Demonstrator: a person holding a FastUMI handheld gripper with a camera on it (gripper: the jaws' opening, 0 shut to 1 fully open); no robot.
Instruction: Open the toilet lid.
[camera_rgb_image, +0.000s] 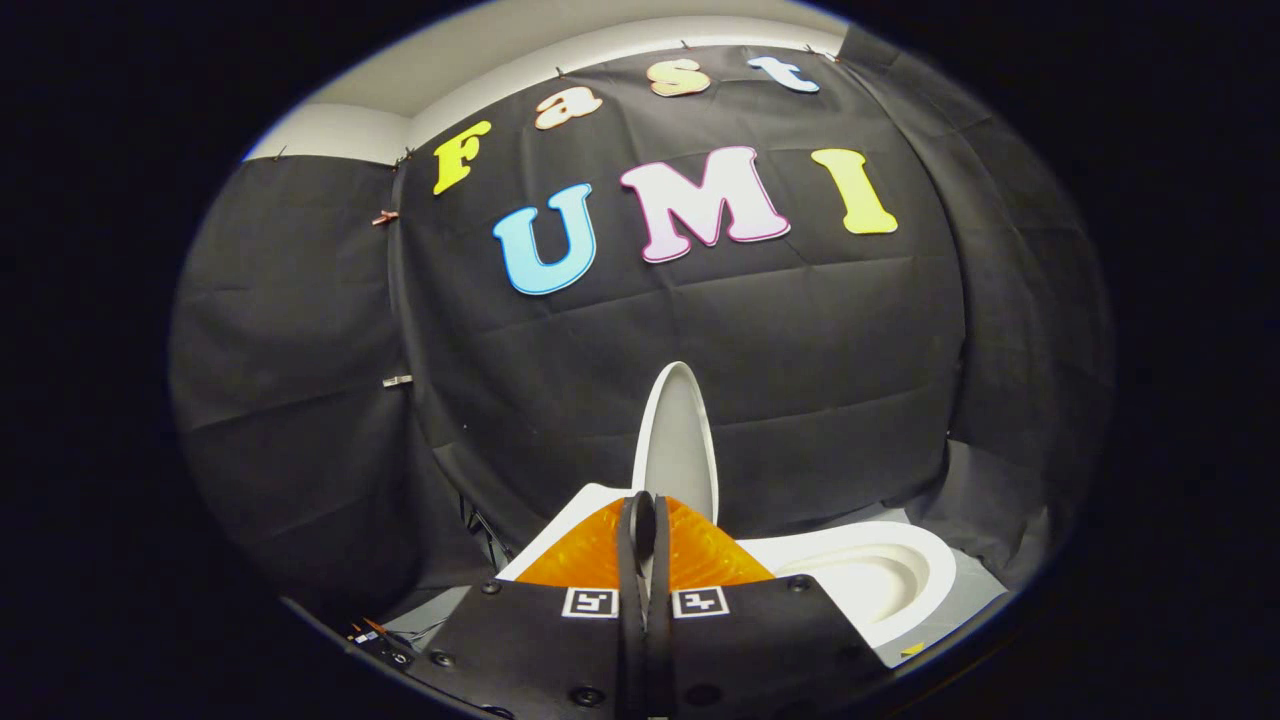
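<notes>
The white toilet lid (678, 440) stands raised and upright, seen nearly side-on, just beyond my fingertips. Its pale inner face turns toward the open white seat and bowl (870, 575), which lie beyond the fingers to the right. My gripper (643, 520) is shut, with its two fingers pressed together and nothing visible between them. The tips overlap the lid's lower left edge, and I cannot tell whether they touch it. The lid's base and hinge are hidden behind the fingers.
A white part of the toilet (578, 505) shows left of the fingers. Black cloth wall (800, 350) hangs close behind the toilet and wraps around both sides. Some cables and small parts (385, 640) lie on the floor at the lower left.
</notes>
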